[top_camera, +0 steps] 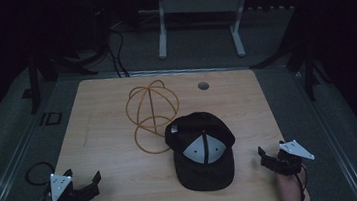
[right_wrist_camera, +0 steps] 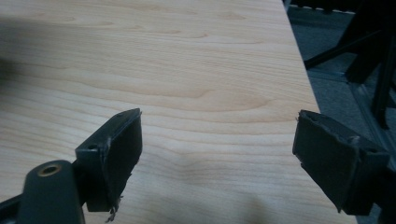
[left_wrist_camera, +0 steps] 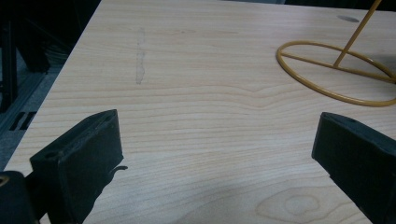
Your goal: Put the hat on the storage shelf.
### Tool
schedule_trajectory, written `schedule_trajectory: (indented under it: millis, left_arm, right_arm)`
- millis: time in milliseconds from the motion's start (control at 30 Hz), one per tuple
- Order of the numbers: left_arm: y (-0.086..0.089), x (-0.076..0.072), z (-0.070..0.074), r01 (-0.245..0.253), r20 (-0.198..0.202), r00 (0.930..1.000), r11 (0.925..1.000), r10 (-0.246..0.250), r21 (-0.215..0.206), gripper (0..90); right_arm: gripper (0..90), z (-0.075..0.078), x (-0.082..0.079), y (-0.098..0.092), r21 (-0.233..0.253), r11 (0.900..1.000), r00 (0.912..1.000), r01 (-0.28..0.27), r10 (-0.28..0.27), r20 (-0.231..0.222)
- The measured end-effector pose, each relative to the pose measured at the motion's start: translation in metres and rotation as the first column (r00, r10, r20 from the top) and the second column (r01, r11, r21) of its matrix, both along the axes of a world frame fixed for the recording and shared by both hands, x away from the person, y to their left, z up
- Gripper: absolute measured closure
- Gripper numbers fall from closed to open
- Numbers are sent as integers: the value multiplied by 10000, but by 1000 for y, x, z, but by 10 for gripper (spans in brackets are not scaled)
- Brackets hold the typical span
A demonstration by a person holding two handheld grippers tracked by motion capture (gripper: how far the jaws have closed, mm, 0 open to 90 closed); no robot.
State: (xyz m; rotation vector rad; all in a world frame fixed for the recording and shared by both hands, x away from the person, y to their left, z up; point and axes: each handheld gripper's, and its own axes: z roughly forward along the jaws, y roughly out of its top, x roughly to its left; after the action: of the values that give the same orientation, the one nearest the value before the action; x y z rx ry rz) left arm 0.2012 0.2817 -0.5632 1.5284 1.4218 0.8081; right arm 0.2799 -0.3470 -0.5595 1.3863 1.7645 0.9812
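my left gripper (top_camera: 82, 183) and right gripper (top_camera: 273, 158) are spread wide, holding nothing; i think i grab the cap (top_camera: 202, 151) next

No text, brand or number can be read. The black cap (top_camera: 203, 150) carries a small pale tag near its far-left rim, too blurred and small to make out.

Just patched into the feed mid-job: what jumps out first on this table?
A black cap with a pale front panel lies near the middle of the wooden table, toward the near edge. Just behind it to the left stands a yellow wire hat stand, its round base close to the cap. The left gripper and right gripper sit at the near corners, jaws spread and holding nothing.
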Motion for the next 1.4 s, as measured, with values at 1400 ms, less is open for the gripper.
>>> schedule_trajectory:
  millis: [1400]
  left_arm:
    - [-23, -2, 8, 1509, -842, 9853, 9882, -1484, 246, 19]
  right_arm:
    - [124, 108, 11, 72, 586, 9232, 9251, -3797, 3790, 235]
